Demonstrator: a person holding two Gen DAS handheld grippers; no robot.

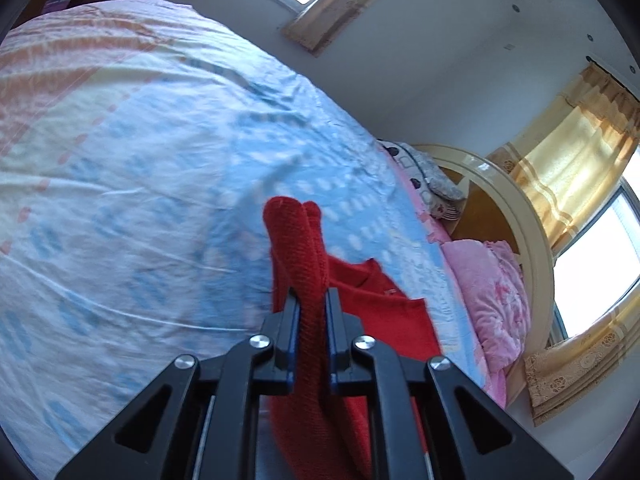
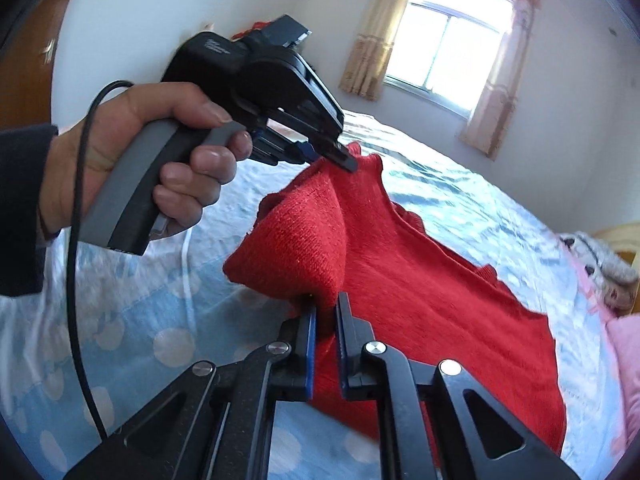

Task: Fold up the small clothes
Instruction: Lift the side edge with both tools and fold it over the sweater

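Note:
A small red knitted sweater (image 2: 420,292) lies partly on the bed, one end lifted off the sheet. My right gripper (image 2: 326,306) is shut on a bunched fold of it near its lower corner. My left gripper (image 1: 312,296) is shut on another part of the red sweater (image 1: 304,240), whose edge sticks up past the fingertips. In the right wrist view the left gripper (image 2: 346,160) is held by a hand (image 2: 132,152) and pinches the sweater's far corner. The knit hangs stretched between the two grips.
The bed is covered by a light blue patterned sheet (image 1: 140,200) with a pink and orange part at the far end. A pink quilt (image 1: 492,296) and a patterned pillow (image 1: 424,176) lie by the cream headboard (image 1: 520,208). Curtained windows (image 2: 444,36) are behind.

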